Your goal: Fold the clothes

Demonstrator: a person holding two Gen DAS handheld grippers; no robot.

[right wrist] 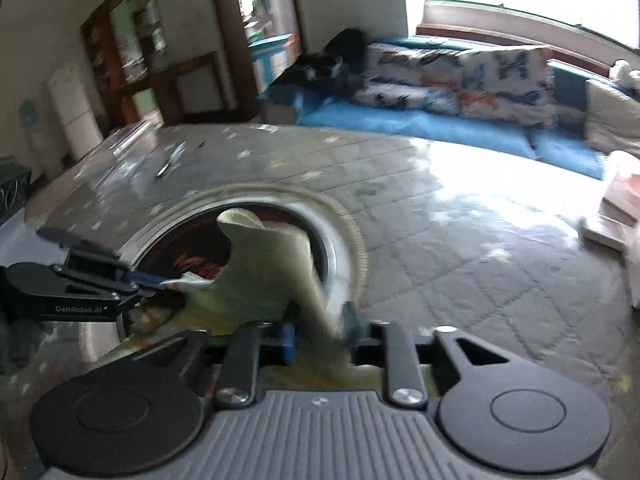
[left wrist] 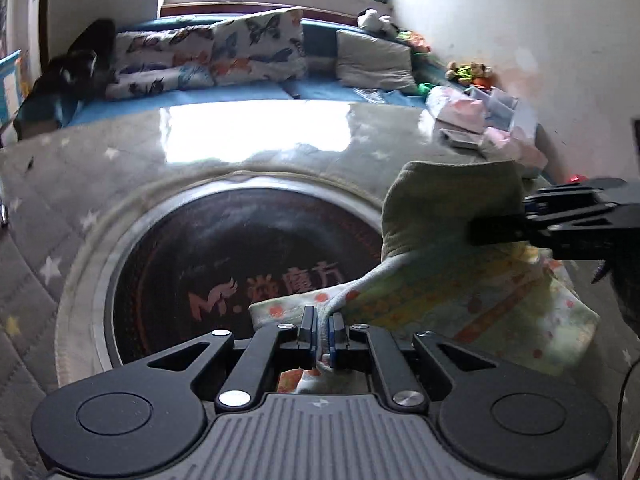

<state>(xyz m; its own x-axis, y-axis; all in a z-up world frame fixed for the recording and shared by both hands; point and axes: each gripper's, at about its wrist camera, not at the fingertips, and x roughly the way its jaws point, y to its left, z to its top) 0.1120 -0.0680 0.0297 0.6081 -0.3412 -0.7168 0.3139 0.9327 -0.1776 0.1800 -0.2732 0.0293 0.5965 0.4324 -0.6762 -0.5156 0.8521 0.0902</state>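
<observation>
Garment (left wrist: 472, 280): small, patterned in yellow with orange dots, with a plain olive-green part. Held off the table between both grippers, above the right edge of the round dark inset (left wrist: 240, 272). In the left wrist view its long axis runs from lower centre up toward the right; the green end stands upward and ends in a rounded top. In the right wrist view the green part (right wrist: 272, 264) rises away from the fingers toward the inset; that view is blurred.

Left gripper (left wrist: 323, 330): jaws narrow, pinched on a grey-edged hem of the garment.

Right gripper (right wrist: 320, 334): jaws set wider, with green cloth bunched between them; clamped on the garment. It enters the left wrist view from the right (left wrist: 520, 224), at the green part.

Table (left wrist: 120, 184): grey quilted cover with stars under a glossy sheet.

Stack of pink and white items (left wrist: 480, 120): at the table's far right corner, contents too small to tell.

Sofa (left wrist: 240, 94): blue, behind the table, carrying butterfly-print cushions (left wrist: 256, 48).
</observation>
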